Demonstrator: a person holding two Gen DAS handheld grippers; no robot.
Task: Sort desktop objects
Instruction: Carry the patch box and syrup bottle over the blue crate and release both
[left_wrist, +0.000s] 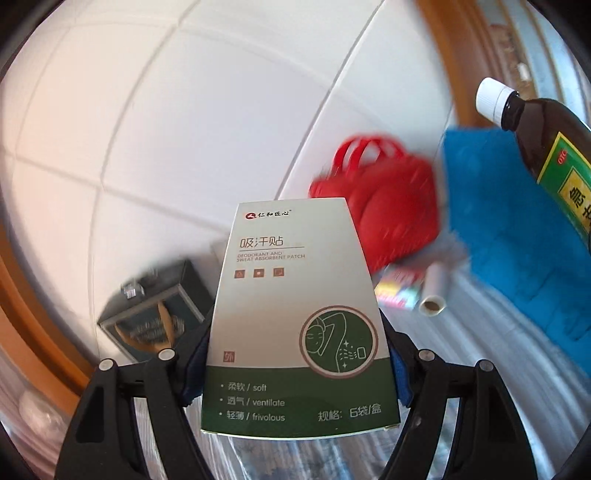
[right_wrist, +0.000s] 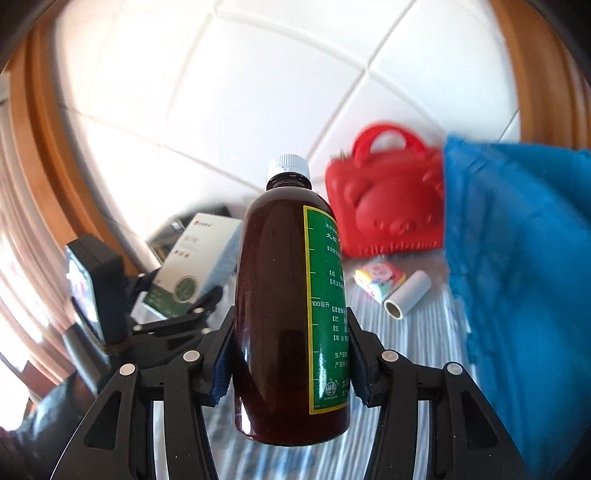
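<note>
My left gripper (left_wrist: 295, 373) is shut on a white and green sweat-patch box (left_wrist: 299, 314), held up in the air. The box also shows in the right wrist view (right_wrist: 192, 266), with the left gripper (right_wrist: 177, 310) around it. My right gripper (right_wrist: 291, 354) is shut on a brown medicine bottle (right_wrist: 280, 306) with a white cap and green label. The bottle also shows at the right edge of the left wrist view (left_wrist: 546, 147).
A red bear-face bag (right_wrist: 388, 206) stands on the striped tabletop (right_wrist: 424, 332) against a white tiled wall. A small colourful pack (right_wrist: 378, 278) and a white roll (right_wrist: 408, 293) lie before it. Blue cloth (right_wrist: 517, 277) fills the right. A dark box (left_wrist: 155, 314) sits at left.
</note>
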